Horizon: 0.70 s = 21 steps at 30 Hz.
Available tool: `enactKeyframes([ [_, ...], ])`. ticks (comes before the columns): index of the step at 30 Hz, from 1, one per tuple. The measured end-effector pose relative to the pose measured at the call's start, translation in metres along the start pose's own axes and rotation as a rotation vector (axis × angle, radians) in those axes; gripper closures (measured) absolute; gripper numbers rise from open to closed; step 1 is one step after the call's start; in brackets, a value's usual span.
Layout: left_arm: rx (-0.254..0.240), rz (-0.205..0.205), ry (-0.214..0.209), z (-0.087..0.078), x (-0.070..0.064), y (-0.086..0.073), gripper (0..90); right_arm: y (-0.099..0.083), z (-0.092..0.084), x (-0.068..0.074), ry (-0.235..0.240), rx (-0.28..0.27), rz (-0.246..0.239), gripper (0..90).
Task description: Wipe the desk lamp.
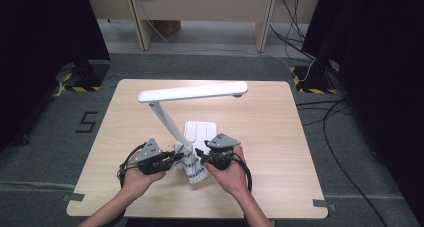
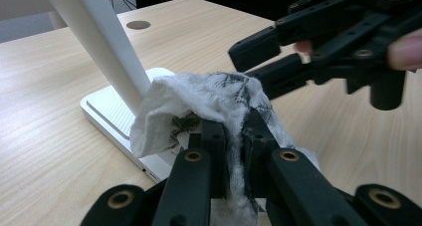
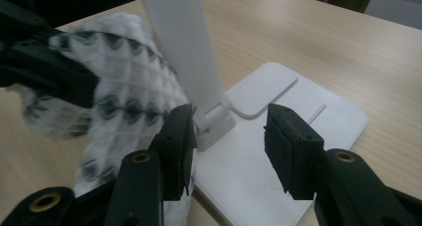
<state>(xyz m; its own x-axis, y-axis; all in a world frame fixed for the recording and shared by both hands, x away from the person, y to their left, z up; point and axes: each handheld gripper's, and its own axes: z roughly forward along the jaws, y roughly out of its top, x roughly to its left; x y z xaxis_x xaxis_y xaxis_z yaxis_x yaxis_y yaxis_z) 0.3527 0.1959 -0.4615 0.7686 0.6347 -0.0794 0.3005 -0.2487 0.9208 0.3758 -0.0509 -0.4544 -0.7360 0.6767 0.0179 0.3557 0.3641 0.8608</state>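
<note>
We are pinching a white cloth with a black woven pattern [image 2: 209, 99] at the foot of a white folding desk lamp [image 1: 192, 92] on the light wooden table [image 1: 280, 152].

Our left gripper [image 2: 231, 136] is clamping its jaws shut on the cloth, which is bunching against the lamp's slanted stem near the table's front edge. Our right gripper [image 3: 229, 141] is holding its jaws apart just over the lamp's flat white base [image 3: 298, 131], beside the hinge, gripping nothing.
</note>
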Motion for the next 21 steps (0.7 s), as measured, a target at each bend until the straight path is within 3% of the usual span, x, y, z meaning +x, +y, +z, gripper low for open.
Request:
enactKeyframes([
  [7,0.002,0.007,0.002,0.004,0.0,0.002,82.8,0.005,-0.008,0.019,0.099,0.001,-0.017,46.9],
  [13,-0.004,0.01,-0.012,0.004,-0.003,0.004,82.7,-0.005,0.007,0.026,0.115,0.06,-0.047,45.7],
  [18,-0.003,0.014,-0.02,0.004,-0.004,0.005,82.4,-0.006,0.015,0.026,0.102,0.075,-0.076,50.7],
  [21,-0.004,0.01,-0.023,0.003,-0.003,0.005,82.0,-0.005,0.018,0.027,0.089,0.085,-0.103,66.2],
])
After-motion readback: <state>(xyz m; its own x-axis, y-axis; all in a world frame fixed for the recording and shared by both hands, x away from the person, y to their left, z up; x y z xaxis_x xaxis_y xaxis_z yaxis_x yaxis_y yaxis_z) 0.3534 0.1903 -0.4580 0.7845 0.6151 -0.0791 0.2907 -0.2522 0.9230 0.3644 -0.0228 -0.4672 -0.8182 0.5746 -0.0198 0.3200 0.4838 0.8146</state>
